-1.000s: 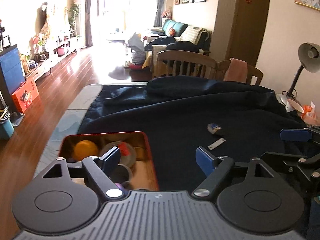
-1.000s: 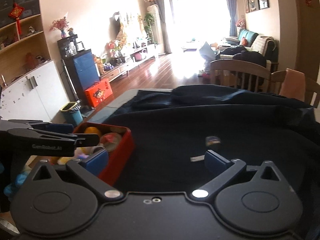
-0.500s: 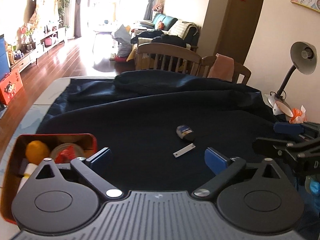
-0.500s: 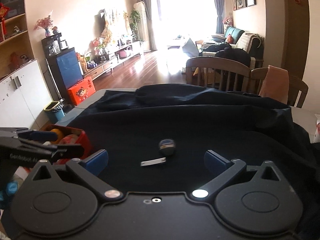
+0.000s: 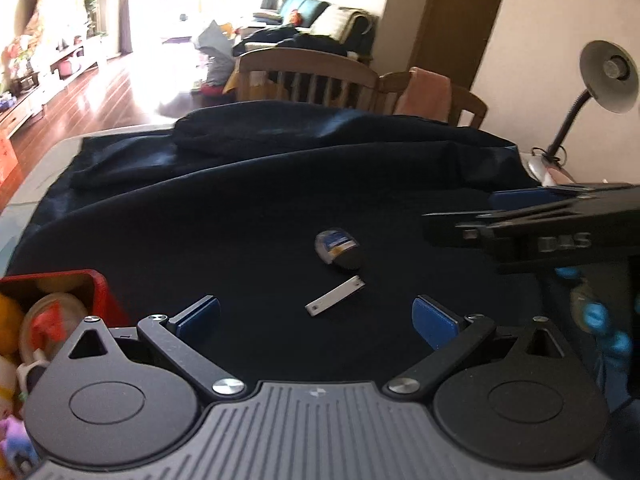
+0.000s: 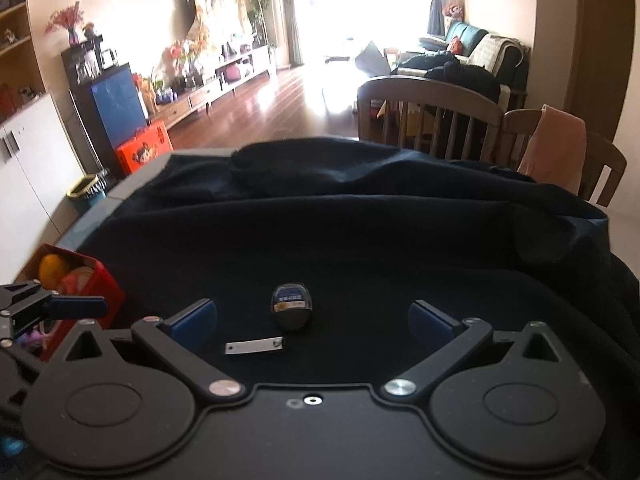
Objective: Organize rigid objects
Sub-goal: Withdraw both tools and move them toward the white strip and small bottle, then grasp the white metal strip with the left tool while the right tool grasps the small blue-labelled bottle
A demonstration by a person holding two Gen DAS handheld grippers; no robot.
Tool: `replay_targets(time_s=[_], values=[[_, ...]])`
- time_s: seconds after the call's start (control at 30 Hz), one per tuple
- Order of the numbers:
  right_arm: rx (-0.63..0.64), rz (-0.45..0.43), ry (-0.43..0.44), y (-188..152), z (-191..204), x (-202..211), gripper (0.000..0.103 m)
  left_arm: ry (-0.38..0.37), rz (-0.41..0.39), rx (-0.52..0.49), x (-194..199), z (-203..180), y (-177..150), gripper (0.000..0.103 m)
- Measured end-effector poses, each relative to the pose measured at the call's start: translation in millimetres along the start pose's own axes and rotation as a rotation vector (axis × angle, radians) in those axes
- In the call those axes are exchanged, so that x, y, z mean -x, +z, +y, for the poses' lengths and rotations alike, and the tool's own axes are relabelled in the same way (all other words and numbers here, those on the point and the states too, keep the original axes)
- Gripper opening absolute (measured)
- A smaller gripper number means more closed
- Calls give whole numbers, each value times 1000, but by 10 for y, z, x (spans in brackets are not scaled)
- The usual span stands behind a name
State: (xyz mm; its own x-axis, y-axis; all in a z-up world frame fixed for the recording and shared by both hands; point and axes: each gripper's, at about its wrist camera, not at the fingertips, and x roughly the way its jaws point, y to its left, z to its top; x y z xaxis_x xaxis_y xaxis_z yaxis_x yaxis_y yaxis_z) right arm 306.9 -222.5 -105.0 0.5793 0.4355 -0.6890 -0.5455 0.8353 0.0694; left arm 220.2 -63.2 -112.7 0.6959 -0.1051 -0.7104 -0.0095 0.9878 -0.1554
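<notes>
Dark cloth covers table. Red box of toys at left edge. Left gripper and right gripper both wide open, empty. Small round case and metal strip lie between right gripper's fingers, on cloth.

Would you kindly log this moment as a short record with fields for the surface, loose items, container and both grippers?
surface: dark cloth draped over the table
loose items: small oval blue-labelled object and a flat metal strip, lying close together on the cloth
container: red box at the left, holding an orange ball and other small items
left gripper: open, empty, pointed at the two loose items
right gripper: open, empty, the oval object ahead between its fingers
</notes>
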Motion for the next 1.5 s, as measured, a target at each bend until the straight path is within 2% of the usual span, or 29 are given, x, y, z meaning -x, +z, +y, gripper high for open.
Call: replay_targets(time_s=[0.23, 0.43, 0.8, 0.93, 1.0, 1.1, 1.17, 1.3, 1.33, 1.37, 1.5], values=[[-10, 72, 31, 106, -89, -341, 103, 1, -14, -51, -284, -111, 43, 103], [2, 133, 15, 124, -82, -599, 102, 25, -12, -94, -505, -159, 53, 103], [22, 203, 41, 116, -43, -945, 86, 37, 43, -138, -913, -182, 24, 103], [29, 220, 53, 124, -44, -1017, 85, 45, 51, -179, -1003, -207, 8, 102], [27, 230, 61, 121, -44, -1046, 77, 48, 46, -193, -1027, -208, -1, 101], [26, 237, 68, 110, -39, -1070, 74, 35, 55, -200, -1063, -208, 6, 89], [22, 241, 74, 103, -36, -1079, 69, 32, 68, -217, -1092, -231, -1, 70], [30, 238, 72, 94, -13, -1079, 62, 14, 67, -230, -1108, -255, 0, 59], [32, 235, 70, 95, -7, -1082, 61, 9, 65, -237, -1105, -261, 3, 53], [33, 232, 68, 95, -6, -1078, 56, 2, 62, -244, -1103, -280, -1, 47], [46, 223, 52, 85, 21, -1061, 40, -12, 63, -260, -1084, -327, -13, 34]])
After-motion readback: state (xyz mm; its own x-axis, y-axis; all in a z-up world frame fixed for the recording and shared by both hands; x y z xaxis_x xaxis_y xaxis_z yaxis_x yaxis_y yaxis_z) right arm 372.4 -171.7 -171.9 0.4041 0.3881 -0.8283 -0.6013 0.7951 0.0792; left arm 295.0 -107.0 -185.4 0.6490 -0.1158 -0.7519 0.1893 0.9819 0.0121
